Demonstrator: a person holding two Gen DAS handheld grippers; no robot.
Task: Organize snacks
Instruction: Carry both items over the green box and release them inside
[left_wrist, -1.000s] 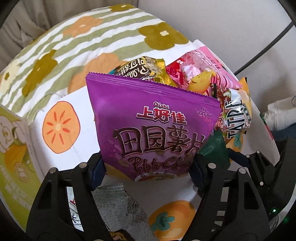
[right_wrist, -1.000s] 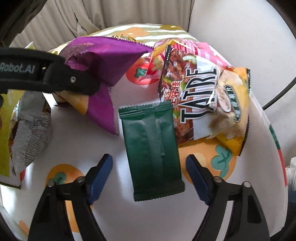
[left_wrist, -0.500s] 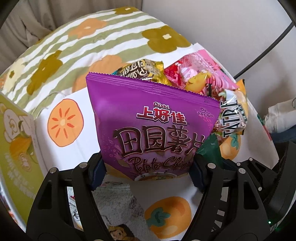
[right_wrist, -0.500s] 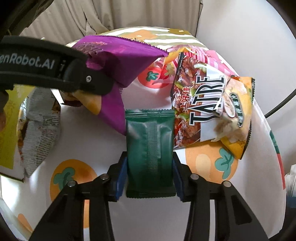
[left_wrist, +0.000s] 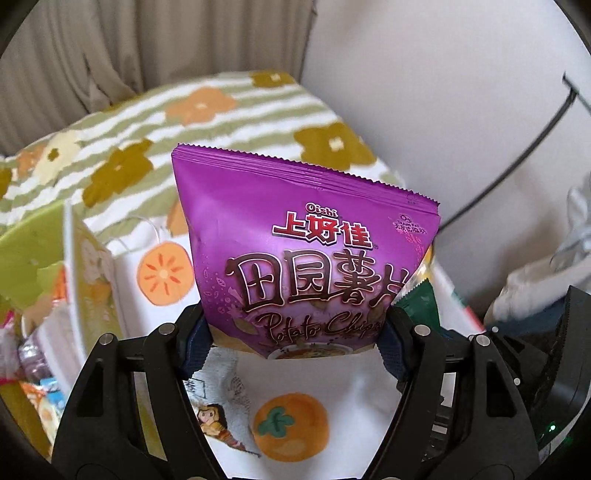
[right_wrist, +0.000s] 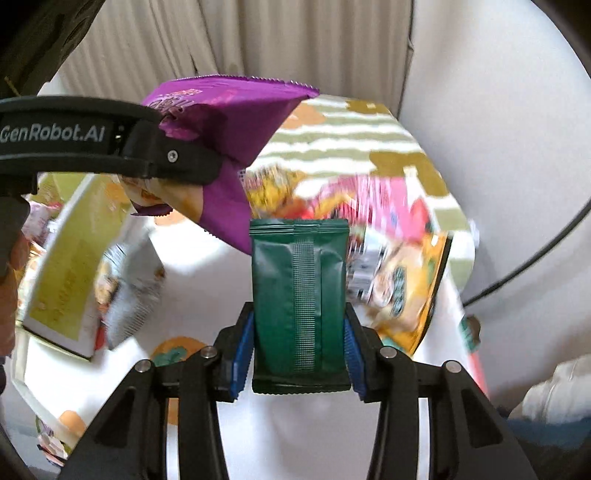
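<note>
Since both packets go to storage, the left tool (left_wrist: 295, 343) clamps the purple foil chip bag (left_wrist: 306, 254) while the right tool (right_wrist: 299, 354) clamps the dark green foil sachet (right_wrist: 300, 295), both clear of the surface (right_wrist: 207, 266).

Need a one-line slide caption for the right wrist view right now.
Right gripper clamps a dark green packet above the fruit-print tablecloth; left gripper holds a purple chip bag.

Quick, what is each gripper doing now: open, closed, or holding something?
Left gripper: closed on the purple chips bag.
Right gripper: closed on the dark green packet.
</note>
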